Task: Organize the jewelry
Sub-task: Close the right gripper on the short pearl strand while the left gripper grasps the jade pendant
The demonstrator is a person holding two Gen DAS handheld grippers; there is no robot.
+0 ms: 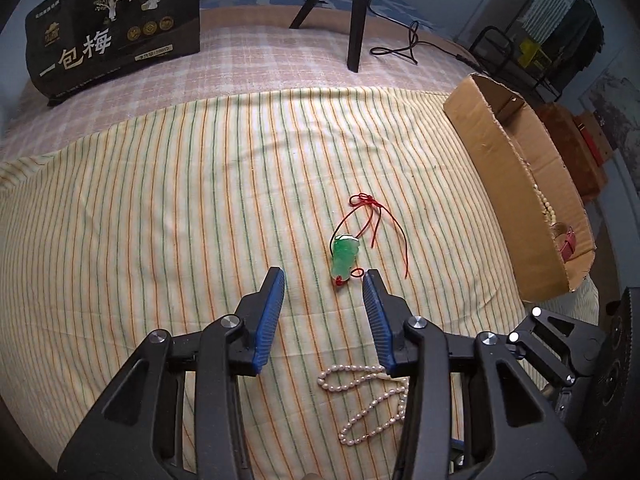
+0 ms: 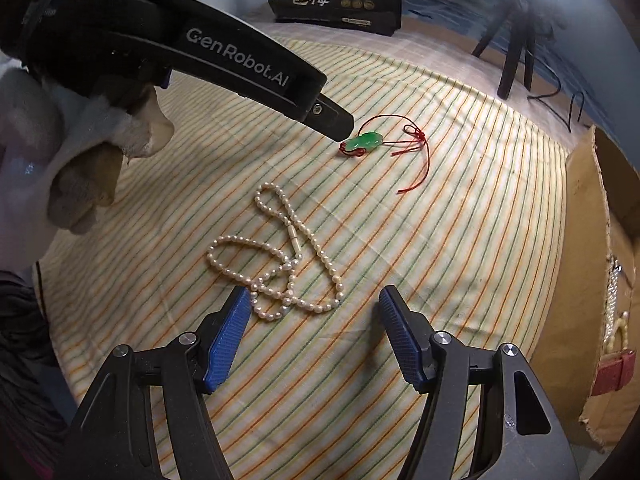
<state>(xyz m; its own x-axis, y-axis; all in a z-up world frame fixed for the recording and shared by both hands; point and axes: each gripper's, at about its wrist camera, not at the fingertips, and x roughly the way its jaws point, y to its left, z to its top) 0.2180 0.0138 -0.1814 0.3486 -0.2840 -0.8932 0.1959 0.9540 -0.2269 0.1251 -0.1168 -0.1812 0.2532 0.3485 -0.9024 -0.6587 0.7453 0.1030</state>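
My left gripper (image 1: 323,276) is the nearer one to the jade pendant (image 1: 343,257): the green stone lies just ahead of the fingertips and a little toward the right finger, its near end almost level with that tip. The jaws stand wide apart and hold nothing. The pendant's long axis runs roughly along my line of approach, slightly slanted, so I judge the fingers would close across its narrow width if I ease forward and a touch right. Its red cord (image 1: 374,220) trails beyond and to the right of the stone (loose ends, a knot at the far side), and could snag or drag.

My right gripper (image 2: 315,298) is also wide open and empty, hovering at the near loops of the pearl necklace (image 2: 280,260), which lies in a tangle of crossing loops on the striped cloth (image 2: 440,240); its left fingertip is just beside the nearest beads. From the right wrist view the left gripper's tip sits right at the pendant's end; I cannot tell whether it touches.

The cardboard box (image 1: 500,168) stands at the right edge, already holding some beads and a red strap. Nothing lies between pendant and box. A dark snack bag (image 1: 116,24) and tripod legs (image 1: 354,20) stand well apart at the back.
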